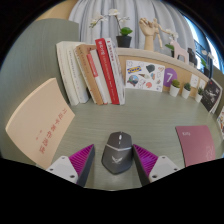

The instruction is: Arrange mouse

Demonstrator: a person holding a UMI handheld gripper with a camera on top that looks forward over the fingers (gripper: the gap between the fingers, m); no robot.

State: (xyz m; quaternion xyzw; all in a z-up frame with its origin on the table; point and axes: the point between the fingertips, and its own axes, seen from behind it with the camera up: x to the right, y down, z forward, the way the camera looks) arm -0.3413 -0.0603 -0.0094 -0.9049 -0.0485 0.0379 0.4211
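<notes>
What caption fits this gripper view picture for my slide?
Open gripper with a grey computer mouse standing between its fingers, row of books beyond on the table.

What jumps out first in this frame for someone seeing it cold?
The grey mouse sits on the dark desk between the tool's two pink-padded fingers, which are open with a gap at either side. Just beyond it stands a row of books, with a red spine drawing the eye. A white orchid rises behind the books, and a pink notebook lies off to one side.
</notes>
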